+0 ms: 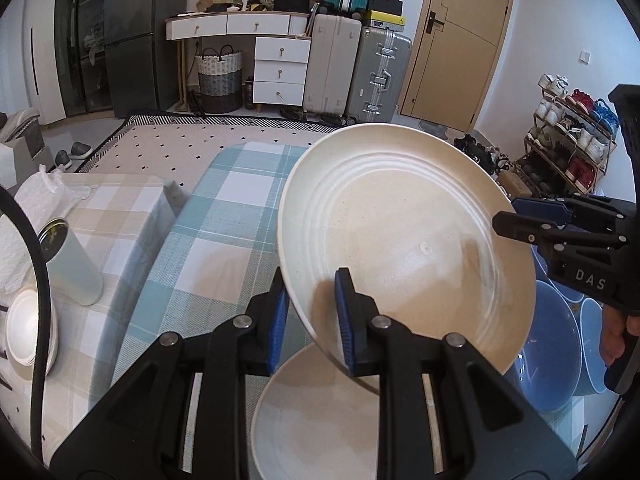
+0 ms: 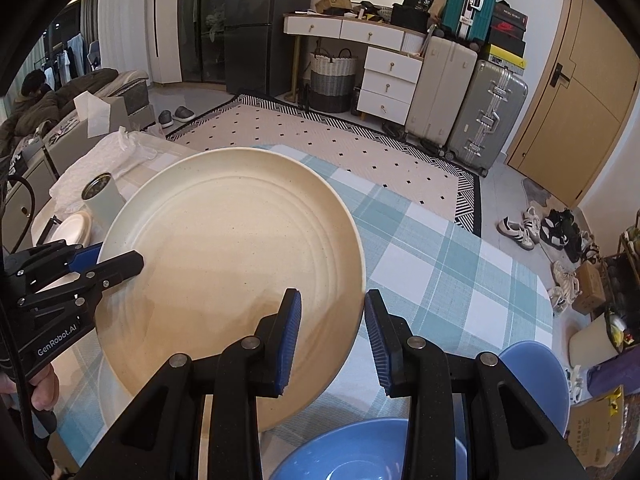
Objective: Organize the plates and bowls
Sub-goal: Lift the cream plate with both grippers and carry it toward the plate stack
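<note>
A large cream plate (image 1: 400, 240) hangs tilted above the table, held by both grippers at opposite sides of its rim. My left gripper (image 1: 314, 320) is shut on the near rim, one blue pad on each face. My right gripper (image 1: 508, 214) clamps the far right rim; in its own view the right gripper (image 2: 332, 336) has the cream plate (image 2: 224, 264) edge between its pads. The left gripper (image 2: 116, 256) shows there on the plate's left rim. A second cream plate (image 1: 312, 420) lies on the table below.
The table has a teal checked cloth (image 1: 224, 208). Blue bowls (image 1: 552, 360) stand at the right, one blue bowl (image 2: 360, 452) just under the right gripper. A white tin (image 1: 74, 268), a stack of small white dishes (image 1: 28, 328) and crumpled paper sit at the left.
</note>
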The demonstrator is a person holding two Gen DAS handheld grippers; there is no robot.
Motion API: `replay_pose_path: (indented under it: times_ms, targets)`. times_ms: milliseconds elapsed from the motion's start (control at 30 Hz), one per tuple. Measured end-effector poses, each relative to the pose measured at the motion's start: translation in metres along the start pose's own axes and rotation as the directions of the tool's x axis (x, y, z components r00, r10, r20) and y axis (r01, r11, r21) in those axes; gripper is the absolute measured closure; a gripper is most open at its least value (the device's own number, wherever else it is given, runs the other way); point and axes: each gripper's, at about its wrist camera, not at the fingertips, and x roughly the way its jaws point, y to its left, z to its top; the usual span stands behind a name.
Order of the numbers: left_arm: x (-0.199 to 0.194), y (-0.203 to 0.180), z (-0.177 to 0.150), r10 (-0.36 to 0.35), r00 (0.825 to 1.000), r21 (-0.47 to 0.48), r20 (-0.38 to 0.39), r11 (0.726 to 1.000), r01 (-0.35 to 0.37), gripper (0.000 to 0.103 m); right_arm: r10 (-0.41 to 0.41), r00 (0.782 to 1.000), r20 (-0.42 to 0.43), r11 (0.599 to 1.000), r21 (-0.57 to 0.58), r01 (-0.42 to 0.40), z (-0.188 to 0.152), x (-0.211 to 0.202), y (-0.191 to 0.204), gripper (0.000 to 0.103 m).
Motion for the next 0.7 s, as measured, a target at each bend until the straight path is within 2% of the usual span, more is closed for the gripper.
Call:
replay_pose_path:
  times_ms: [300, 700]
  targets:
    - [-0.051, 0.012, -0.028, 0.021, 1.000, -0.003, 0.022, 1.000, -0.021, 0.084, 0.025, 0.999, 0.025, 1.000, -0.015, -0.024, -0.017, -0.023, 0.030, 0.070]
    - [-0.089, 0.018, -0.062, 0.026, 0.999, -0.008, 0.024, 1.000, -0.026, 0.084, 0.043, 0.999, 0.026, 0.999, -0.014, -0.043, -0.044, -0.039, 0.052, 0.070]
